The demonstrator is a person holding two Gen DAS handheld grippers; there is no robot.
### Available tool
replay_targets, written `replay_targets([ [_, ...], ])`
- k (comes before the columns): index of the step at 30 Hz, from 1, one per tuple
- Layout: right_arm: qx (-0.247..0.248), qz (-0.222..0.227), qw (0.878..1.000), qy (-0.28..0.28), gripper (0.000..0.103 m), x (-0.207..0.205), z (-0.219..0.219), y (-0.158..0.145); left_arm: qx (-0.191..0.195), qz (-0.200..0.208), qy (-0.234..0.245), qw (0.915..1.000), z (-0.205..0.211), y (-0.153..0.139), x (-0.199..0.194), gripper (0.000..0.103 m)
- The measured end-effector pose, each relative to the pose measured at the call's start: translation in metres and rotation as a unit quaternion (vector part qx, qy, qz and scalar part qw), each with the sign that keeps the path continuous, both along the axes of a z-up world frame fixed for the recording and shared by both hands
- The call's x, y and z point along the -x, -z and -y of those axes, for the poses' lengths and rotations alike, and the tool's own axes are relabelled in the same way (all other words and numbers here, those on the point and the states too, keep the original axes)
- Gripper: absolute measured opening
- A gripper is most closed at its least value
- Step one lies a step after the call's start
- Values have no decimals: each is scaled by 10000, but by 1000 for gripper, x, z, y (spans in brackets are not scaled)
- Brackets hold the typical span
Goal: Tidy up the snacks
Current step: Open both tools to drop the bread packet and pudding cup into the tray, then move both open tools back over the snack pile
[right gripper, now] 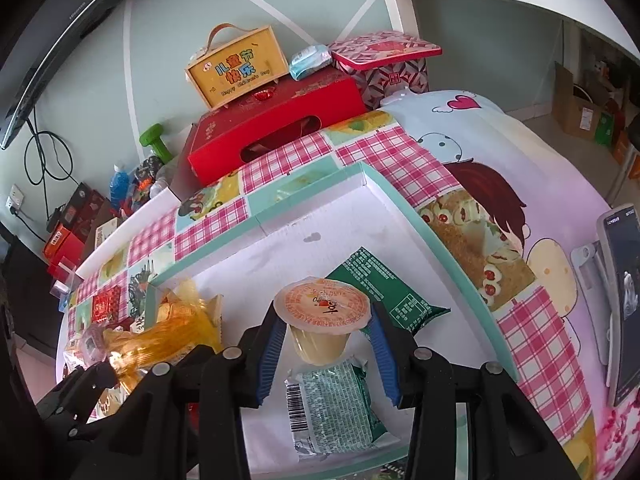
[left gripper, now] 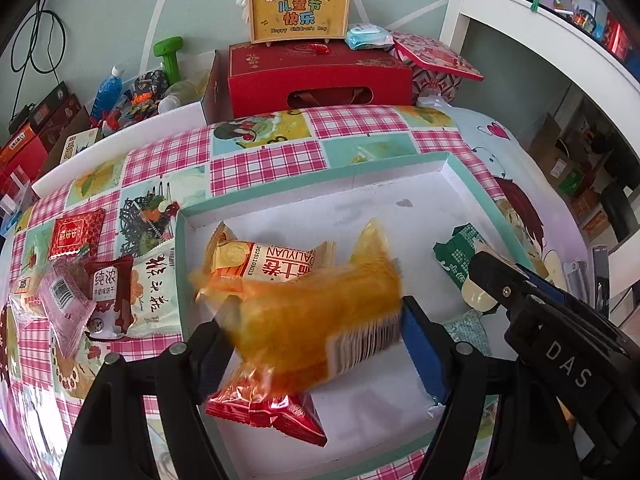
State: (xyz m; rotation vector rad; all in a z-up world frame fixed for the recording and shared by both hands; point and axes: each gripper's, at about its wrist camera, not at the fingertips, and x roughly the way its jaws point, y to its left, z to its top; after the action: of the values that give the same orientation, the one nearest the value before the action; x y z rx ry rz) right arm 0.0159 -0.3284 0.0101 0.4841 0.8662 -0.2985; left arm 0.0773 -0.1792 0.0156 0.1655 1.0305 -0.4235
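While both our grippers hang over the tray, we list its holdings from largest down.

Tablecloth (left gripper: 168, 156), pink check with cartoon panels, carrying everything. Loose packets still lie on it off the tray's left edge, among them a dark red biscuit packet (left gripper: 110, 292).

Tray (left gripper: 320, 196), white floor, teal rim. This is the collecting place.

Orange packet (left gripper: 312, 320), blurred, crosswise between the fingers of our left gripper (left gripper: 316, 344), its long axis running from one finger to the other. The jaws stand wide; whether the pads press it we cannot tell. It sits above the tray's near left corner, over a red packet (left gripper: 268, 408) and a cream-and-red packet (left gripper: 272, 260).

Green packets, two: one (right gripper: 380, 284) toward the tray's right edge, one (right gripper: 332, 404) at its near edge.

Jelly cup (right gripper: 322, 320), upright, foil lid up, clamped at its sides by our right gripper (right gripper: 322, 344). It hangs directly above the near green packet, between the two.

Judgement: the cup's way to the tray floor is straight down but blocked by that packet; bare floor lies just beyond, toward the tray's middle. The right hand is nearer that spot.
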Motion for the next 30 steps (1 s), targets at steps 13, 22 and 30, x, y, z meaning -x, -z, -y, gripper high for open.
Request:
replay_targets([
  [13,-46,35,9999,92,66,3,3,-4,-14,-44,-97,9999,-9,-8,0,89],
  [22,-57,-104,9997,205,82,3,8,0,-43,-141,-613,9980,-32,-13,-10,93],
  [30,67,-277,9996,59,89,-2,0,4,-200,-241,-1596,9867,-70,-5,-25,93],
])
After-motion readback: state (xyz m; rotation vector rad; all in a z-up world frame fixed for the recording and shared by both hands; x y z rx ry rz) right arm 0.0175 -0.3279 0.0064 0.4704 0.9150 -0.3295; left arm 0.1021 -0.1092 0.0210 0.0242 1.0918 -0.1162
